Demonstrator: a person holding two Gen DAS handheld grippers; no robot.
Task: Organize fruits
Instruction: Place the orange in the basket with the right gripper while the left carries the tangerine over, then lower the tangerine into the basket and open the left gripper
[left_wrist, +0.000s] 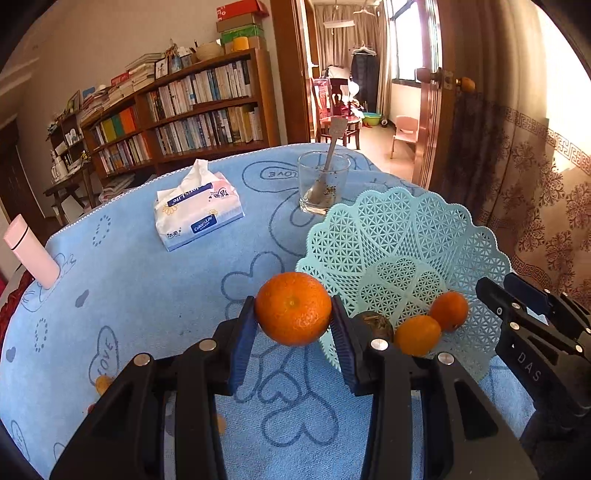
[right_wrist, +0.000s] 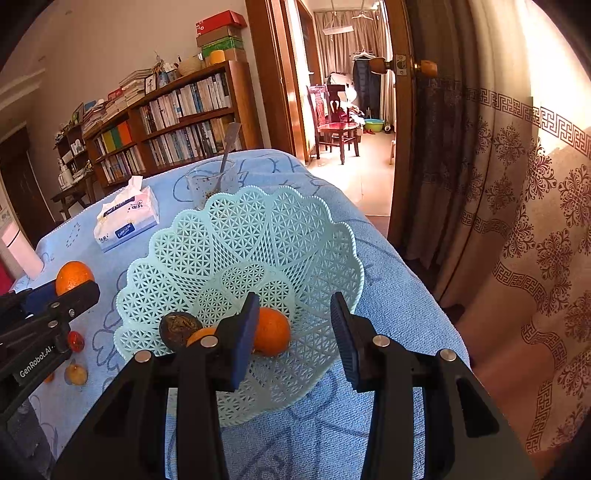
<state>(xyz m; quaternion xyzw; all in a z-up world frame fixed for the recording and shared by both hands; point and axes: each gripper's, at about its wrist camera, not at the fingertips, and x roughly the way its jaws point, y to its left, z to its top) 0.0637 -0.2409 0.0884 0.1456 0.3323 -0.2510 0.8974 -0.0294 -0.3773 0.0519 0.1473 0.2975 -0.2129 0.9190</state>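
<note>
My left gripper (left_wrist: 293, 314) is shut on a large orange (left_wrist: 293, 308) and holds it above the blue cloth, just left of the mint lattice basket (left_wrist: 406, 229). The basket holds two small oranges (left_wrist: 417, 334) (left_wrist: 448, 310) and a dark round fruit (left_wrist: 376, 325). My right gripper (right_wrist: 295, 332) is open and empty over the basket's near rim (right_wrist: 332, 258), with one small orange (right_wrist: 271, 330) beside its left finger. The left gripper and its orange (right_wrist: 74, 277) show at the left of the right wrist view. Small red and yellow fruits (right_wrist: 75, 341) (right_wrist: 75, 373) lie on the cloth.
A tissue pack (left_wrist: 197, 208) and a glass with a spoon (left_wrist: 323, 182) stand on the far side of the table. A pink bottle (left_wrist: 31, 251) stands at the left edge. The table's right edge (right_wrist: 424, 280) drops off beside a curtain and doorway.
</note>
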